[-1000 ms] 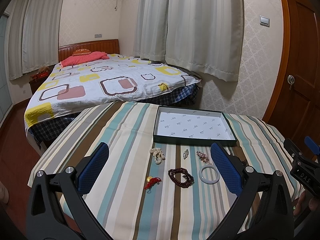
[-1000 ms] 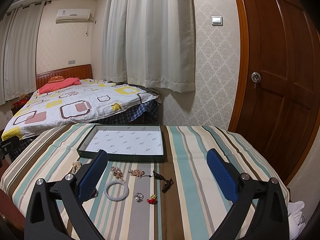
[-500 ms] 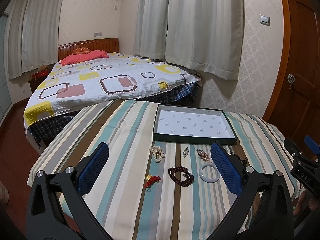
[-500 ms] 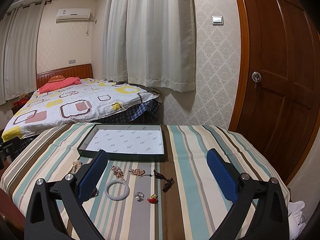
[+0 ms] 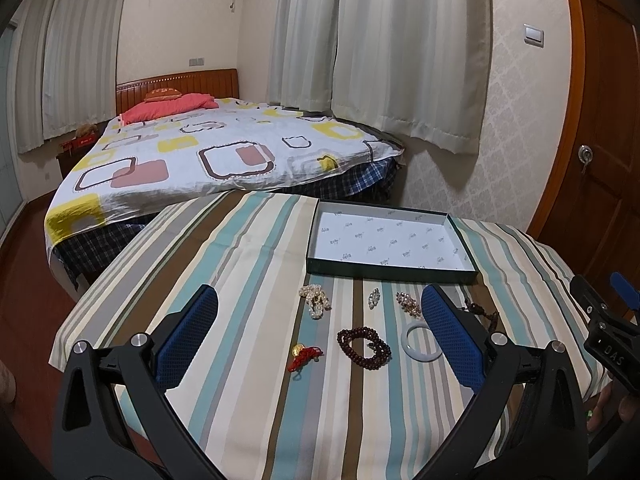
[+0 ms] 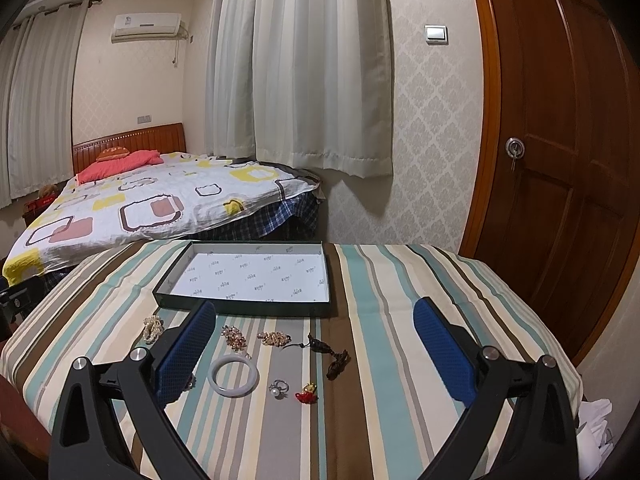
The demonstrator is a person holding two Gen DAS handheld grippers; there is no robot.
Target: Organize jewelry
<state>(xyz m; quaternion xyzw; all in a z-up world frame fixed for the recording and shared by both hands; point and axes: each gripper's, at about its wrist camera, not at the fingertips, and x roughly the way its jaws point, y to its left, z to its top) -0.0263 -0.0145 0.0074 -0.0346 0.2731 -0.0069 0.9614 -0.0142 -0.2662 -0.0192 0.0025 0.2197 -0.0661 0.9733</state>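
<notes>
Both tongs wide, holding nothing: left tongs (image 5: 320, 336), right tongs (image 6: 316, 344). Jewelry lies loose on striped tabletop (image 5: 248, 264), just short of the bare box (image 6: 244, 307) beyond. White bangle (image 6: 233, 375) sits ahead-left inside right tongs' span, right hand nearer. Versus 1 s ago: almost unchanged, slight view drift

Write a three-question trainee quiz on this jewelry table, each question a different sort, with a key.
1. True or false: the box already holds jewelry.
2. Multiple choice: the white bangle lies A) in the box, B) on the striped cloth, C) in the right tool.
3. Fill in: the dark beaded bracelet lies between the red charm and the ____.

Key: 1 false; 2 B; 3 white bangle. Both the left tool and the right stand open, holding nothing.
</notes>
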